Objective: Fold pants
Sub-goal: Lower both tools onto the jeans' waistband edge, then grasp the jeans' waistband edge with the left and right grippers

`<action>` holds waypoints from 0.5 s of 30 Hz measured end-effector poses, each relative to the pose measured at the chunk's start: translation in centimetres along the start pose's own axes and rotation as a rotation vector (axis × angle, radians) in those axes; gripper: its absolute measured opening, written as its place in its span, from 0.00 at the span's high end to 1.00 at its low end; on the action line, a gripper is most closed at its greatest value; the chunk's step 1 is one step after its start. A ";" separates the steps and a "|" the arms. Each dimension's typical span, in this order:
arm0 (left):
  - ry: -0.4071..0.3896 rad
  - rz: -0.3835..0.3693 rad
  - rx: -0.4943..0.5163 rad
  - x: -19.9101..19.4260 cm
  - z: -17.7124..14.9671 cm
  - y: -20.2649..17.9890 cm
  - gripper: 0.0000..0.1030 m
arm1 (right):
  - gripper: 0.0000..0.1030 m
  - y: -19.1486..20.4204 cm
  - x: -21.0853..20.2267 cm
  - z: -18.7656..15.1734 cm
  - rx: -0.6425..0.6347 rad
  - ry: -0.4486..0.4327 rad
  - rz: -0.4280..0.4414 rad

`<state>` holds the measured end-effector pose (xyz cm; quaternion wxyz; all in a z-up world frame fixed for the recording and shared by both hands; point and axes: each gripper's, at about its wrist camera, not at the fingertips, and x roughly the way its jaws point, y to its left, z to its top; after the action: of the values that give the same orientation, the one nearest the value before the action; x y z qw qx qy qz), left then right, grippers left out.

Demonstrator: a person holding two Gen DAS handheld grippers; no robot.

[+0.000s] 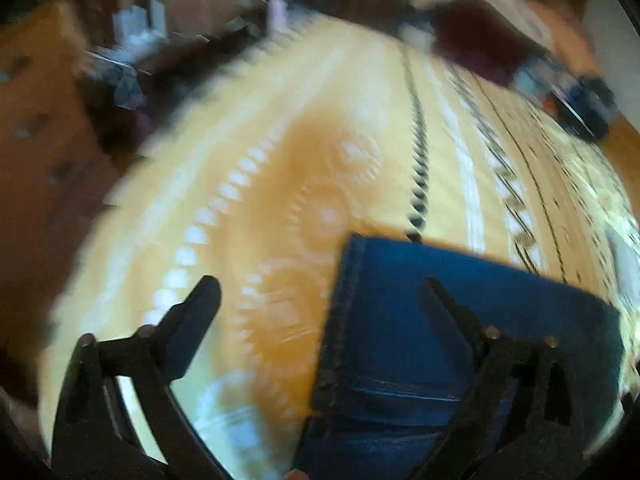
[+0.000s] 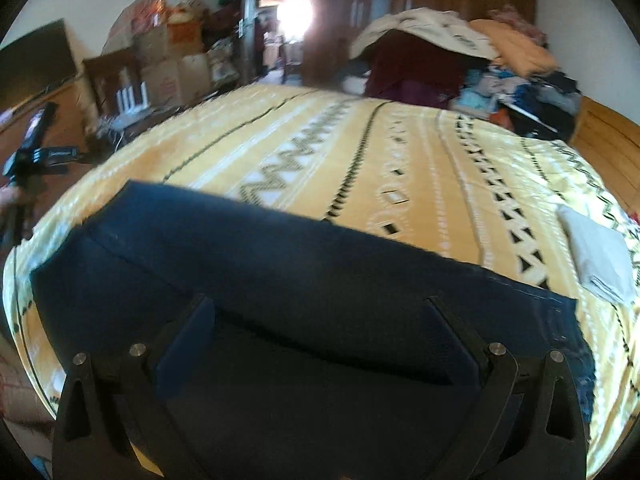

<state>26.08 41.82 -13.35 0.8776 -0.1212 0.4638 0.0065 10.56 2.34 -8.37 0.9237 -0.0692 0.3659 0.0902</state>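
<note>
left wrist view: left gripper (image 1: 320, 300) stands wide open, nothing between its fingers. its left fingertip hangs over bare bedspread (image 1: 280, 140), its right fingertip over the blue pants (image 1: 460, 300). the pants' stitched edge runs up the frame between the two fingers, so the garment lies to the right of the gripper's centre line and reaches under its right side. frame is smeared; contact with the cloth cannot be told.

right wrist view: right gripper (image 2: 320, 308) is also spread wide, no cloth pinched. the pants (image 2: 280, 260) lie flat on the yellow patterned bedspread (image 2: 400, 152), a dark band whose long axis runs across the frame, from upper left down to lower right. both fingers sit over the denim, the far long edge just ahead of the tips. a small grey folded cloth (image 2: 596, 256) lies apart on the right.

judgement: pants look partly folded already. right gripper is centred over them; left gripper sits at one end edge. next grasp likely turns on taking that end edge and carrying it along the long axis.
</note>
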 end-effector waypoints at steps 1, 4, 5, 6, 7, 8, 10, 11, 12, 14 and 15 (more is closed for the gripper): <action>0.031 -0.039 0.017 1.3 0.0 -0.6 0.07 | 0.00 0.1 0.7 0.0 -0.002 0.011 0.005; 0.099 -0.033 0.058 4.8 0.3 -1.8 0.10 | 0.00 0.6 2.9 -0.2 -0.004 0.048 0.020; 0.133 -0.029 0.071 6.1 0.3 -2.2 0.16 | 0.00 0.6 3.3 -0.2 -0.005 0.052 0.023; 0.157 -0.030 0.088 7.0 0.4 -2.5 0.19 | 0.00 0.7 3.7 -0.1 -0.008 0.053 0.022; 0.176 -0.038 0.109 7.8 0.5 -3.0 0.22 | 0.00 0.8 4.0 -0.2 -0.009 0.052 0.024; 0.181 -0.040 0.131 8.2 0.7 -3.4 0.22 | 0.00 0.8 4.2 -0.1 -0.008 0.051 0.026; 0.182 -0.049 0.171 8.8 0.7 -4.6 0.22 | 0.00 0.8 4.5 0.0 -0.007 0.045 0.026; 0.182 -0.053 0.185 9.0 0.6 -5.1 0.22 | 0.00 0.8 4.7 0.1 -0.007 0.044 0.025; 0.182 -0.048 0.202 9.3 0.6 -5.6 0.22 | 0.00 0.8 4.9 0.1 -0.005 0.043 0.024; 0.178 -0.030 0.218 9.7 0.8 -6.3 0.21 | 0.00 0.6 5.1 0.2 0.000 0.037 0.029; 0.175 -0.028 0.221 9.7 0.8 -6.4 0.21 | 0.00 0.4 5.1 0.2 0.006 0.032 0.035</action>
<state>33.08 34.82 -19.50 0.8418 -0.0304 0.5346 -0.0674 14.29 3.41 -11.77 0.9161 -0.0617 0.3821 0.1043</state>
